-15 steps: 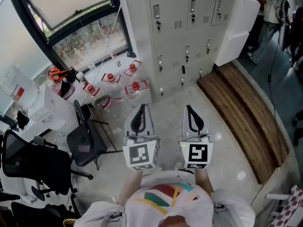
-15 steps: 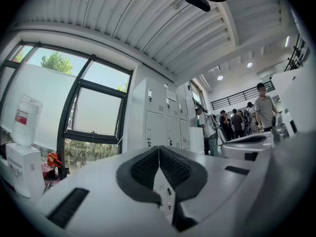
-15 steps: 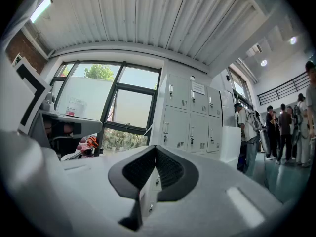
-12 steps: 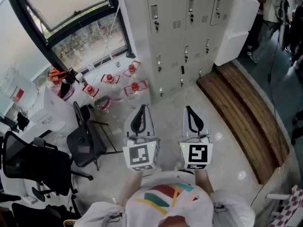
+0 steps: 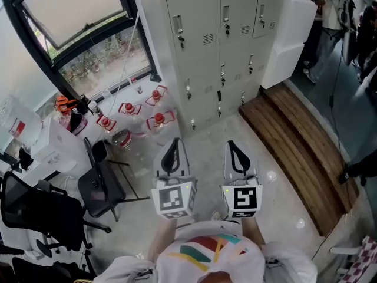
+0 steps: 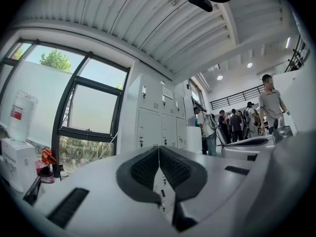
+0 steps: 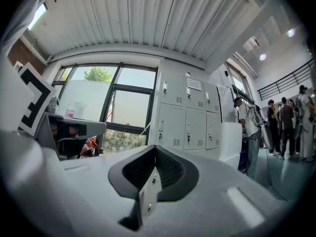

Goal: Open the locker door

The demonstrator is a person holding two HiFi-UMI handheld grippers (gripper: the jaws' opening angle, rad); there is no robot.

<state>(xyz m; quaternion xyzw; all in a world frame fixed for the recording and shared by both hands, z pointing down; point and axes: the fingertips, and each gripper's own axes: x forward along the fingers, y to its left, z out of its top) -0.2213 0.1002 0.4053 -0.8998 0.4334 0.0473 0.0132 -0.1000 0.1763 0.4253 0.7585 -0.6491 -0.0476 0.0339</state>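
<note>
A bank of grey lockers stands against the wall ahead, all doors closed, each with a small handle and key. The same lockers show in the left gripper view and again as lockers in the right gripper view, some way off. My left gripper and right gripper are held side by side in front of the person's chest, well short of the lockers. Both have their jaws shut with nothing between them.
Several water jugs with red caps sit on the floor left of the lockers, under a large window. A black chair stands at the left. A wooden platform runs along the right. People stand far right.
The view has shifted: the lockers, jugs and chair sit slightly further left and up in the head view. Both grippers stay shut, side by side.
</note>
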